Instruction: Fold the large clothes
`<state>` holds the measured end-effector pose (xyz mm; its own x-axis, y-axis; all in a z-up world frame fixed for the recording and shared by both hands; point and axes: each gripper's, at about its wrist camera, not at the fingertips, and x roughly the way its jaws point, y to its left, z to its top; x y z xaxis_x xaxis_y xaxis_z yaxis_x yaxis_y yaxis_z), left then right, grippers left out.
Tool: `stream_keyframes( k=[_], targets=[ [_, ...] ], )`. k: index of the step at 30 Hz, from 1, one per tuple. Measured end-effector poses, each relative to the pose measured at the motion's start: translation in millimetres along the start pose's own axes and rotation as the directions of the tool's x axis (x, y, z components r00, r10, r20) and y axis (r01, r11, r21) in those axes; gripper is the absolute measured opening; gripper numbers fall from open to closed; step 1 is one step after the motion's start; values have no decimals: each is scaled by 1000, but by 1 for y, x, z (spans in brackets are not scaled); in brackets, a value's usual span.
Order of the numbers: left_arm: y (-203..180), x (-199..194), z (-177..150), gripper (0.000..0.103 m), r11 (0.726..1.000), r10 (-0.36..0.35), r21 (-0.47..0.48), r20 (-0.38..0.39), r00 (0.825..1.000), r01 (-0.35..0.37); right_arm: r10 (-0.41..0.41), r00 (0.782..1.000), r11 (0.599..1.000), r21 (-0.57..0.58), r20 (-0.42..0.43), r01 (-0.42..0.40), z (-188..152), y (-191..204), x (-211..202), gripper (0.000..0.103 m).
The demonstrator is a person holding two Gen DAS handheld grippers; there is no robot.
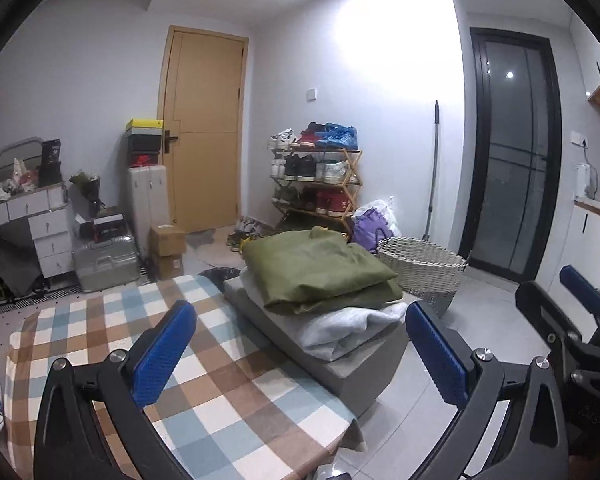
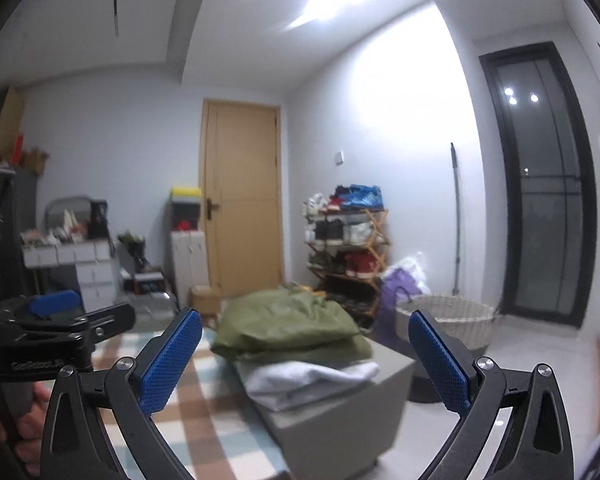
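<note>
Left wrist view, folded green garment (image 1: 320,272) on stool (image 1: 356,372); tools apart

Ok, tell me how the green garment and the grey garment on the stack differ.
The green garment lies on top; the grey garment sits under it, on the grey block. The green one is olive and looks thin and creased; the grey one is pale and looks thicker and softer. The green one covers most of the grey one, whose edges show around it. Both are folded flat, and neither gripper touches them.
</note>
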<state>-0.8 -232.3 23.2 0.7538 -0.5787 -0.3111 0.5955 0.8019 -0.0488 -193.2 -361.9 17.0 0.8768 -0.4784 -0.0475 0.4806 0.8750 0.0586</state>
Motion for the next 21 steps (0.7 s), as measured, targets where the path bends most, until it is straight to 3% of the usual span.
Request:
stream_keyframes(
  k=[9, 15, 21],
  targets=[
    [0, -2, -13, 102, 1000, 12, 26, 3, 1000, -12, 27, 999, 1000, 14, 37, -28, -7, 4, -17, 103],
    [-1, -6, -20, 102, 999, -11, 33, -17, 1000, 12, 28, 999, 999, -21, 37, -28, -9, 12, -17, 103],
    [1, -12, -19, 102, 999, 8, 39, -7, 1000, -8, 29, 999, 998, -62, 32, -27, -11, 18, -15, 103]
  ],
)
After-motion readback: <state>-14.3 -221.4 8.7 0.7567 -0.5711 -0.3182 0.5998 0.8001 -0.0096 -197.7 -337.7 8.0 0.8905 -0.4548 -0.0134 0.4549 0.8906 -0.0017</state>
